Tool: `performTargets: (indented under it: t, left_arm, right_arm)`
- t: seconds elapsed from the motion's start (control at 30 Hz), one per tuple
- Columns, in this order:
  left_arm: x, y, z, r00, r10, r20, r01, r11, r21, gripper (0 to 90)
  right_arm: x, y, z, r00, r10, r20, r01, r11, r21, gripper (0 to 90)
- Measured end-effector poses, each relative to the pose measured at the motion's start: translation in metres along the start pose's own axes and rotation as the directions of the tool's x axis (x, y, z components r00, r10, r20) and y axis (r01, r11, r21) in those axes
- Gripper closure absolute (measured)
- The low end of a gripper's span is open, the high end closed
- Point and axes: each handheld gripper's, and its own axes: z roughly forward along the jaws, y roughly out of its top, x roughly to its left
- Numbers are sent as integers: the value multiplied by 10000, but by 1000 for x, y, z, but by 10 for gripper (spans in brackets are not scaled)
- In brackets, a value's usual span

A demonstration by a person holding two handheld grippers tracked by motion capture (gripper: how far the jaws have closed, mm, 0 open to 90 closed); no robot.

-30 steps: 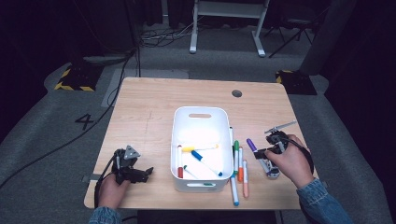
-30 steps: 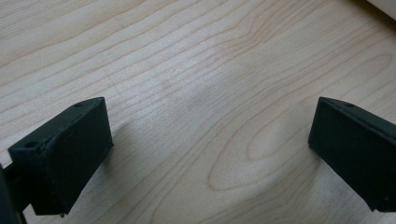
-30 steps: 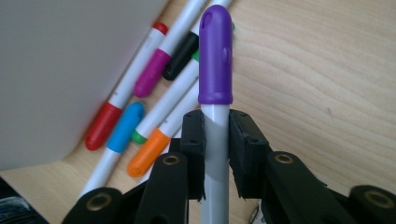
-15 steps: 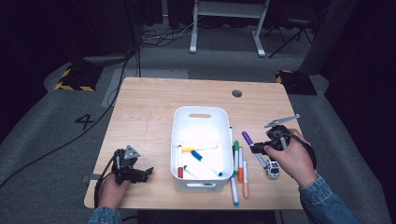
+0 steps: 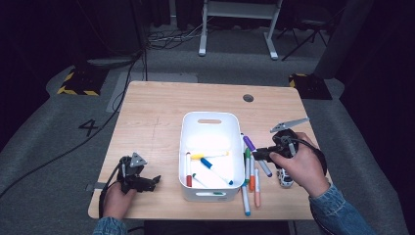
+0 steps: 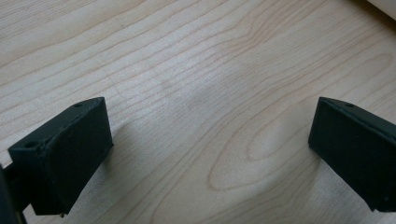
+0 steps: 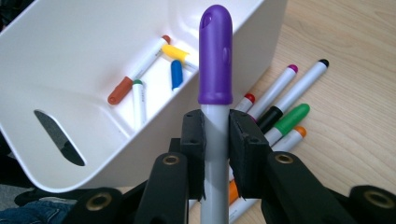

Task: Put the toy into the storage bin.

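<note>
My right gripper (image 7: 215,133) is shut on a white marker with a purple cap (image 7: 215,60), lifted just right of the white bin (image 5: 211,125); in the high view that purple-capped marker (image 5: 250,144) points toward the bin while the right gripper (image 5: 259,153) holds it above the loose markers. Inside the bin (image 7: 70,65) lie red (image 7: 122,88), yellow (image 7: 175,52), blue (image 7: 176,73) and green-capped markers. More markers (image 5: 250,178) lie on the table beside the bin. My left gripper (image 5: 152,181) rests at the table's front left, open over bare wood (image 6: 210,121).
A small black-and-white object (image 5: 285,178) sits on the table under the right hand. A round grommet (image 5: 248,98) is set in the table's far right. Dark floor, cables and a desk frame lie beyond the table (image 5: 156,117).
The right hand has risen and shifted left toward the bin with the purple-capped marker in its jaws. The left hand has stayed put.
</note>
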Motion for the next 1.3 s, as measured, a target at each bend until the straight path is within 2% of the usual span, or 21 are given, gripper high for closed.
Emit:
performTargets:
  t: [0.3,0.7,0.87,1.3]
  left_arm:
    - [0,0,0,10000,-2,4,2,10000,2,0]
    - [0,0,0,10000,-1,6,1,10000,2,0]
    - [0,0,0,10000,14,2,-14,10000,-6,0]
    - [0,0,0,10000,0,3,0,10000,2,0]
  right_arm:
    - [19,12,2,9973,-587,-448,585,9983,-49,772]
    - [44,28,11,9887,-1041,-1082,1036,9946,-111,772]
    - [56,34,16,9850,-1157,-1284,1169,9931,20,771]
    - [71,40,25,9743,-1594,-1592,1594,9871,-126,772]
